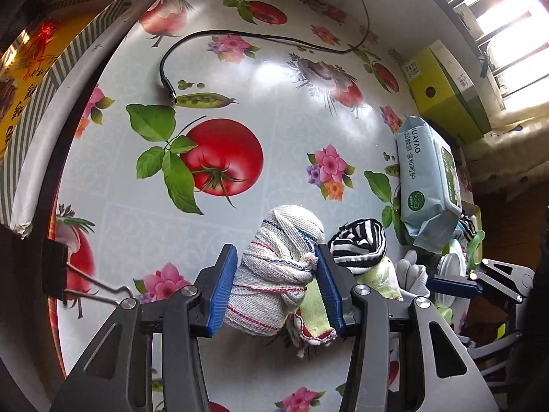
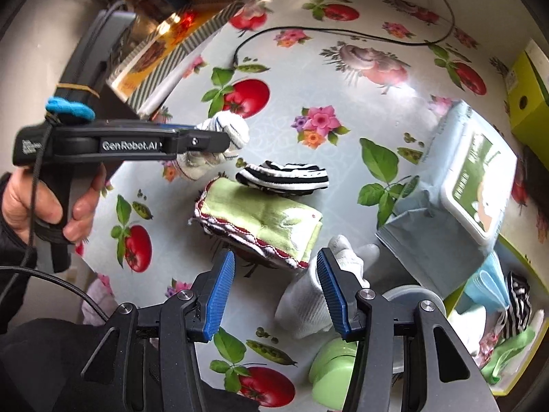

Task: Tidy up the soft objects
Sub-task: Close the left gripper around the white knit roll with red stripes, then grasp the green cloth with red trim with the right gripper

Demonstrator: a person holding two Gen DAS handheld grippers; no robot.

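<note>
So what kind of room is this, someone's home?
Probably a home, at a household table: a round table under a tomato-and-flower oilcloth, a pack of wet wipes, and socks and cloths strewn about, one knitted cloth clamped in the left gripper.

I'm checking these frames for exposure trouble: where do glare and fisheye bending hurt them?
Left wrist view: the barred window is blown out white, and sheen washes out the glossy fruit-print tablecloth. Right wrist view: a glare patch whitens the tablecloth beside the pale blue wipes pack, and straight edges bow near the rim in both views.
</note>
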